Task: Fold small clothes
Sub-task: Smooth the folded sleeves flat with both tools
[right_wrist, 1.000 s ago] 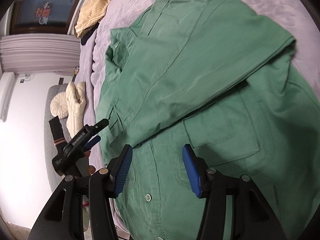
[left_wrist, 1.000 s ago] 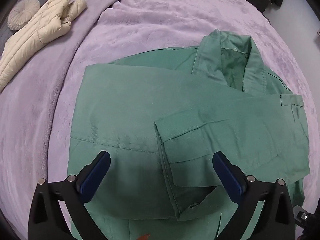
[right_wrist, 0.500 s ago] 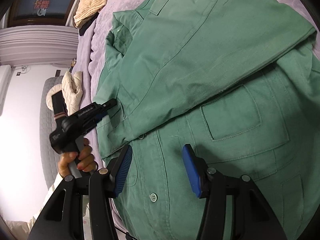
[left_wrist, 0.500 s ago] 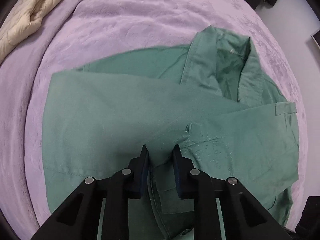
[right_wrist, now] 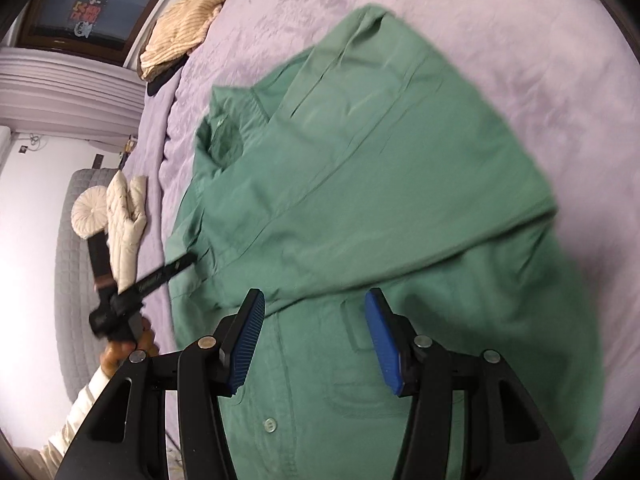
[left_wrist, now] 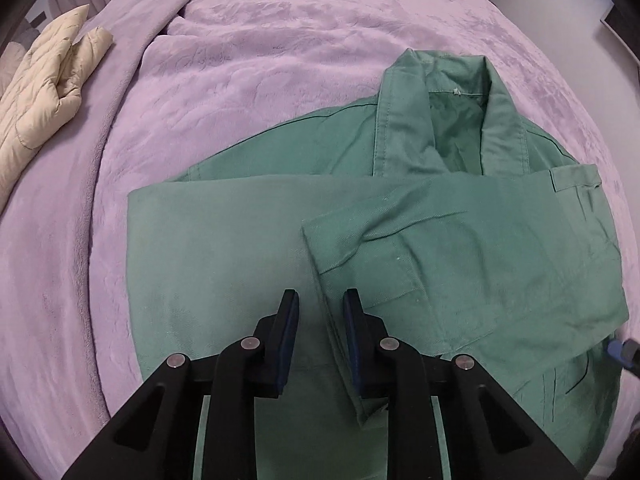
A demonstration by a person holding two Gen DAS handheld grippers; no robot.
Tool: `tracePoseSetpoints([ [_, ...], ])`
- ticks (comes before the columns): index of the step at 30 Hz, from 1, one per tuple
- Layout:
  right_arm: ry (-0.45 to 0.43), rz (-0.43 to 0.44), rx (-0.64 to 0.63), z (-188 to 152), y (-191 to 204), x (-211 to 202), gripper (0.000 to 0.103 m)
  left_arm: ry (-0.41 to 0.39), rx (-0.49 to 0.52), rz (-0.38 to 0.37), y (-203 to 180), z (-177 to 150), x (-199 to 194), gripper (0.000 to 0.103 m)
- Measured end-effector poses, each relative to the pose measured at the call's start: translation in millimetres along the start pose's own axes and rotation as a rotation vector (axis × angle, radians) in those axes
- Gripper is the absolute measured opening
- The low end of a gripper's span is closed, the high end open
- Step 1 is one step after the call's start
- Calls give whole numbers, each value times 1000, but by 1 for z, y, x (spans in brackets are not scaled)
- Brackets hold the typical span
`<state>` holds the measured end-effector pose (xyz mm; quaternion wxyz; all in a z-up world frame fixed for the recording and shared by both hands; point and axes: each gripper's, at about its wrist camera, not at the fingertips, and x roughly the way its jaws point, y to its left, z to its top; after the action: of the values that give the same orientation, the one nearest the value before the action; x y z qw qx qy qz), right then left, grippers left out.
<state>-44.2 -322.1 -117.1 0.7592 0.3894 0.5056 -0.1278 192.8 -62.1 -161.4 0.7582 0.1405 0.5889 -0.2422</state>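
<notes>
A green button shirt (left_wrist: 224, 264) lies front up on the lilac bed cover (left_wrist: 240, 60), collar (left_wrist: 452, 120) at the far side. One sleeve (left_wrist: 460, 256) is folded across the chest. My left gripper (left_wrist: 320, 312) points steeply down, its jaws narrowed onto the edge of that sleeve's cuff (left_wrist: 334, 320), which runs up between the pads. The right wrist view shows the same shirt (right_wrist: 380, 200), somewhat blurred. My right gripper (right_wrist: 314, 328) hovers open above the button placket (right_wrist: 270, 425) and chest pocket (right_wrist: 360, 392), nothing between its pads. A hand holds the left gripper (right_wrist: 160, 276) at the shirt's left edge.
A cream puffer jacket (left_wrist: 40, 100) lies at the bed's far left, next to a round cushion (right_wrist: 90, 216). A beige knitted garment (right_wrist: 184, 24) sits at the head of the bed. Bare lilac cover surrounds the shirt. The right gripper's blue tip (left_wrist: 620, 350) peeks in at the shirt's right edge.
The left jaws went from wide open to narrowed on the cuff edge, then drew back a little. The right gripper rose and swung, blurring its view; its jaws kept their width.
</notes>
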Motion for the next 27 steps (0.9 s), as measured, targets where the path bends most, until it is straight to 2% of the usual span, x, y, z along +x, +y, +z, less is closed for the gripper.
tracePoseSetpoints([
  [4, -37, -126, -76, 24, -3, -4, 56, -9, -38, 39, 7, -8, -8, 24],
  [7, 19, -241, -97, 34, -24, 16, 55, 11, -51, 31, 5, -25, -10, 24],
  [10, 20, -214, -88, 37, -34, 15, 53, 57, -16, 83, 2, -48, -3, 24],
  [15, 24, -231, -112, 31, -21, -3, 60, 80, -74, 62, 5, -76, -17, 24],
  [27, 83, -194, -125, -21, 18, -24, 65, 61, -119, 85, -3, -115, -77, 24],
])
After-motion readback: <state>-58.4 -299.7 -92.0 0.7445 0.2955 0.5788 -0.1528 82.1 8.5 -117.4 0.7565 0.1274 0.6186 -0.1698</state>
